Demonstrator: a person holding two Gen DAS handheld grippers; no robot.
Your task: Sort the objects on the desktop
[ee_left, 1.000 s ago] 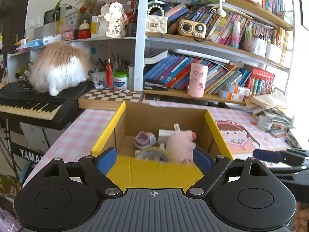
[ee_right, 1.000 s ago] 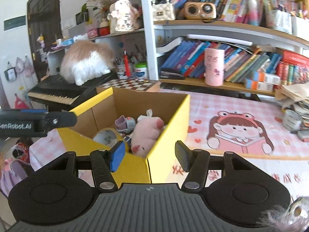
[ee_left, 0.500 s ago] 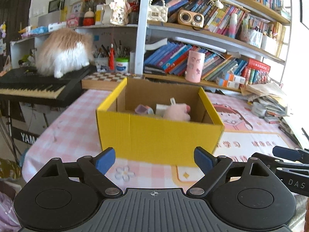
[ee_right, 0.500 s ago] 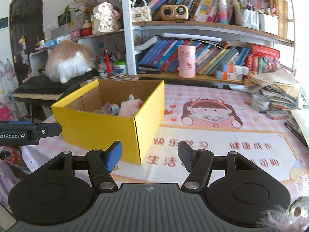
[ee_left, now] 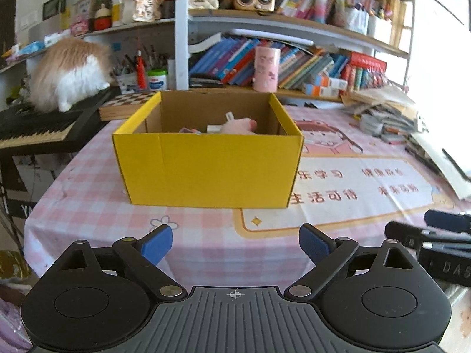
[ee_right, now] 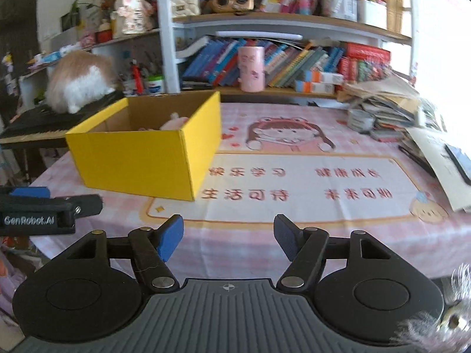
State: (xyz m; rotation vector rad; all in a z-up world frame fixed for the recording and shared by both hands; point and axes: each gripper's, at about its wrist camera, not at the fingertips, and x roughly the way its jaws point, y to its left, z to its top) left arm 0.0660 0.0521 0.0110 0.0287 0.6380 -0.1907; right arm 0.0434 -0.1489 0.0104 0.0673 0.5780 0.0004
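The yellow cardboard box [ee_left: 209,167] sits on the pink checked table [ee_left: 88,203], open at the top, with a pink plush toy [ee_left: 237,126] showing inside it (other small items there are too hidden to name). The left gripper [ee_left: 235,242] has its jaws wide and empty, having just been opening. The right gripper [ee_right: 228,236], likewise empty, has been opening too, its jaws moderately apart, both short of the box
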